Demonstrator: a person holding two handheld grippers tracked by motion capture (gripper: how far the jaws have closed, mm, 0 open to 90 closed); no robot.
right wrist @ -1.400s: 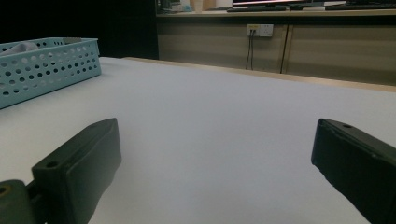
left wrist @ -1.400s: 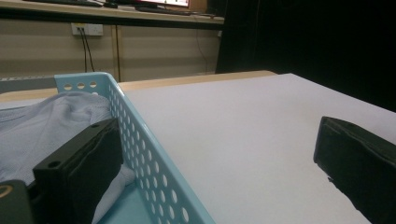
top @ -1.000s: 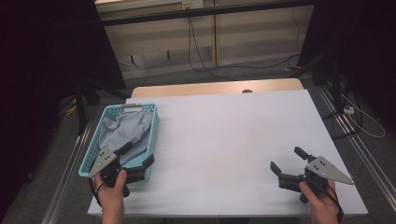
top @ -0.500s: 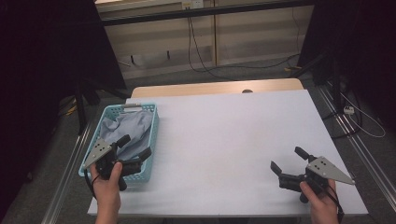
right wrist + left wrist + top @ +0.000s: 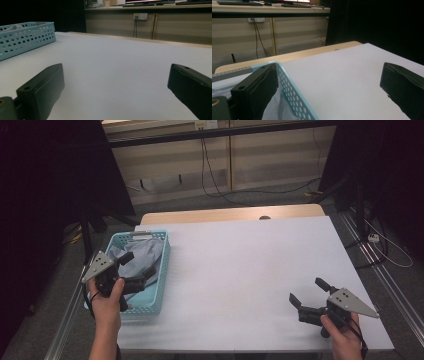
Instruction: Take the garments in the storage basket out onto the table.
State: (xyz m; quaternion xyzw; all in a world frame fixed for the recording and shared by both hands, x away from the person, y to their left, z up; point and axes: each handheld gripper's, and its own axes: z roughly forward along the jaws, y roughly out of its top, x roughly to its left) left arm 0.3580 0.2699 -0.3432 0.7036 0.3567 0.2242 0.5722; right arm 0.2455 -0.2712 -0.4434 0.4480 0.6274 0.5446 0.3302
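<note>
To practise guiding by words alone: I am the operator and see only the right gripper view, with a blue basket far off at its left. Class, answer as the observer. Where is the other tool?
Observer: The left tool hangs over the near part of the basket, jaws open.
Operator: Does it grip anything?
Observer: No. In the left gripper view one jaw sits inside the basket's wall and the other is outside, over the table.
Operator: What is in the basket?
Observer: A crumpled grey cloth, which the high view shows from above.
</note>
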